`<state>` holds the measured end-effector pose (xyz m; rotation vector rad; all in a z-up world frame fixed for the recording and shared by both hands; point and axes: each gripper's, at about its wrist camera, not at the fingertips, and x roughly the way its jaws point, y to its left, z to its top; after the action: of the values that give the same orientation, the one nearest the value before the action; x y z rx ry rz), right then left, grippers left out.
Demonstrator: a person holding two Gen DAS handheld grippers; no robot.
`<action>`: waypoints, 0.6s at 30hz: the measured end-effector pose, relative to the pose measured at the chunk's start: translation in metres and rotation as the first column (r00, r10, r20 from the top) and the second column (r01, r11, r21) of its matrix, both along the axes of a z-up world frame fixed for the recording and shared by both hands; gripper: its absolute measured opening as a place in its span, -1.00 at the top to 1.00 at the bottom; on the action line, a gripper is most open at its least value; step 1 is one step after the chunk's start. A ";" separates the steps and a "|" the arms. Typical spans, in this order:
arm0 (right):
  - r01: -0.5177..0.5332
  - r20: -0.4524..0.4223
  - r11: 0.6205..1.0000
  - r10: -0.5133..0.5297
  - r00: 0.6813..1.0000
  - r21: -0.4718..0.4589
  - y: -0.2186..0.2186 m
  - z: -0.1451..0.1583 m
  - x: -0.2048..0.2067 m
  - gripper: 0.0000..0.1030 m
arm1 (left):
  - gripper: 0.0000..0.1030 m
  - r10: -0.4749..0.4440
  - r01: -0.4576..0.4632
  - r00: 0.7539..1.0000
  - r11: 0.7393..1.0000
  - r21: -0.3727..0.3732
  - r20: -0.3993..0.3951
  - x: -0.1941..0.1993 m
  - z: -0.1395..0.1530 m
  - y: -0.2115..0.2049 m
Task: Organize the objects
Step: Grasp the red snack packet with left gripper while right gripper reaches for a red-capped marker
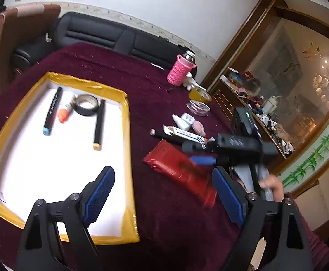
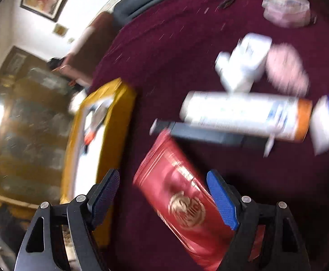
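Maroon table [image 1: 110, 67] spread wide, tray [image 1: 123, 149] with yellow rim at left, loose items at right. In tray, at far end: two markers [image 1: 53, 110], a glue tube [image 1: 63, 114], a tape roll [image 1: 86, 105]. Near half of tray bare. Judged well under way, not finished.

Outside tray still: red pack [image 1: 180, 169] just right of the rim, a dark pen [image 1: 166, 136] and a white carton [image 1: 187, 134] beyond it, small white bottles [image 1: 184, 120] and a pink lump [image 1: 198, 127] farther off. Far right: glass dish [image 1: 198, 108], yellow tape [image 1: 200, 94], pink-sleeved flask [image 1: 180, 70]; whether these belong to the job cannot be told.

Left gripper [image 1: 164, 192] spread wide, empty, hanging over the tray's near right edge. Right gripper [image 2: 164, 194] spread too, red pack lying between its blue pads [image 2: 221, 201], apparently not squeezed; contact on the right pad not certain.

Right wrist view badly smeared: labels unreadable, tray contents barely legible. In left view, right gripper itself blurred and covering the carton's end and the pen's tail. Near end of red pack cut off by the fingers.
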<state>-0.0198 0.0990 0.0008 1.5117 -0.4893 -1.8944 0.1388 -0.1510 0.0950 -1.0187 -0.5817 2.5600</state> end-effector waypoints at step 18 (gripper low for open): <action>0.233 -0.225 0.961 -0.262 0.938 -0.148 0.111 0.035 0.089 -0.67 | -0.69 0.093 -0.054 0.966 0.985 -0.165 0.242 -0.057 -0.062 0.109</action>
<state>0.0692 0.2096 0.0361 1.1636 -0.6927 -2.1676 0.0815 -0.0422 0.0327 -1.4132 -0.4932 2.5945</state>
